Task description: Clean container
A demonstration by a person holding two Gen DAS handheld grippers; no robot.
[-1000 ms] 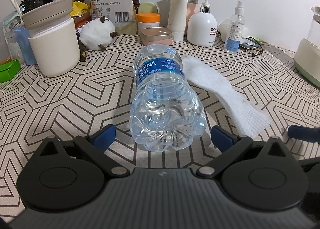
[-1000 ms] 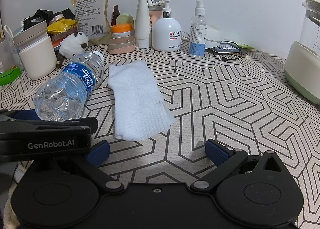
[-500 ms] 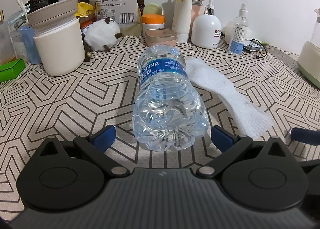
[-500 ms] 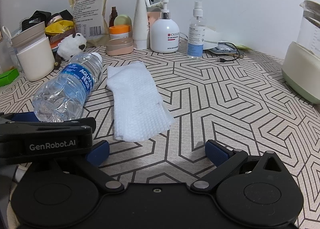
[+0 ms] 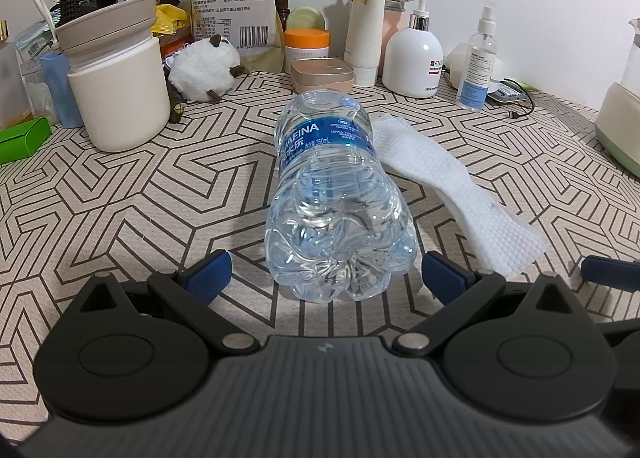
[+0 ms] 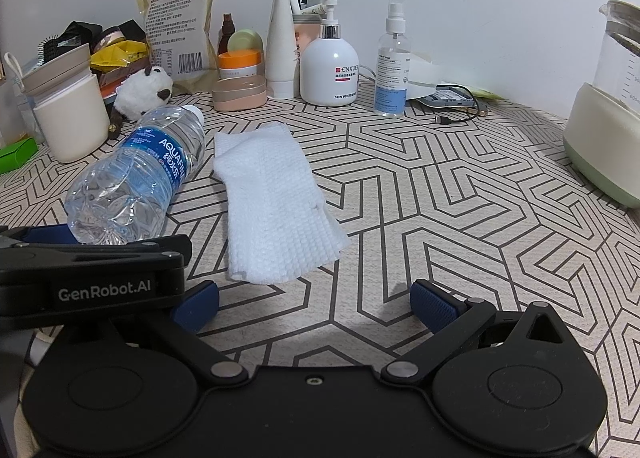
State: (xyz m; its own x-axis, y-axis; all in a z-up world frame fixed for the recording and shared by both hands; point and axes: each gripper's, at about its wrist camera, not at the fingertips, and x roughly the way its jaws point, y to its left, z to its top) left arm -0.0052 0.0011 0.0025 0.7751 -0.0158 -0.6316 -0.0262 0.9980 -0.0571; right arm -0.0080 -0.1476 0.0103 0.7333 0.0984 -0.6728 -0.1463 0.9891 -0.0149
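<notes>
On patterned tabletop (image 5: 120, 193), bottle (image 5: 336, 209) lies between wide-spread left hand-held gripper (image 5: 326, 278) fingers.

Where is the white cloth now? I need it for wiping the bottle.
The cloth lies flat on the patterned table, mid-left in the right wrist view, just right of the lying water bottle and ahead of the right gripper.

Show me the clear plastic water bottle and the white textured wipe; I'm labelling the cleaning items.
clear plastic water bottle (image 5: 326, 161), left wrist view, on its blue label band.
white textured wipe (image 6: 276, 209), right wrist view, on the middle of the cloth.
</notes>
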